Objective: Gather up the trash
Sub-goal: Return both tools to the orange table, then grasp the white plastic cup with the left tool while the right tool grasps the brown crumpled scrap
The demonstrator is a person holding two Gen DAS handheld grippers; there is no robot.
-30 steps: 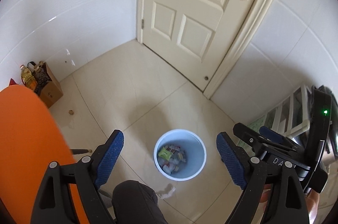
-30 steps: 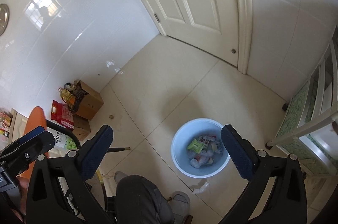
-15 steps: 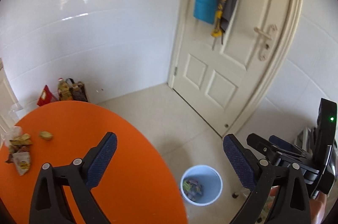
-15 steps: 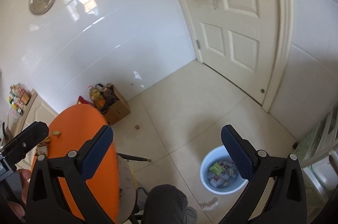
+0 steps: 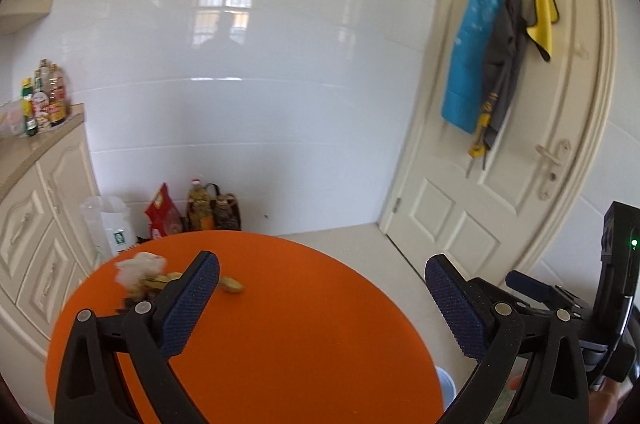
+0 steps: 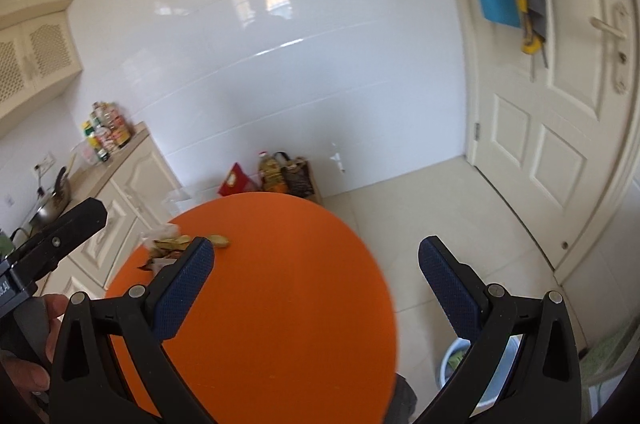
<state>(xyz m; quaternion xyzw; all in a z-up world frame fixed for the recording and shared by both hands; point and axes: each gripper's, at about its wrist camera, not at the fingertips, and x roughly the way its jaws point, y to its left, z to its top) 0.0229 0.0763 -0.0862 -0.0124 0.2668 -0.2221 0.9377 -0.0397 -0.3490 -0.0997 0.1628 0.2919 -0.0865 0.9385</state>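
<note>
Left hand-held gripper (image 5: 322, 298): released – jaws have just been opening and stand wide, nothing between them; it hangs above the orange counter (image 5: 288, 336).
Right hand-held gripper (image 6: 316, 278): released, jaws wide apart, empty, over the same counter.
Trash (image 5: 148, 278): small heap of wrappers and scraps on the counter's far side at 10 o'clock – one yellow piece (image 5: 231, 284) lies just beside it.
Bin (image 6: 456, 356): on the floor at 5 o'clock, beside the counter, litter inside.
</note>
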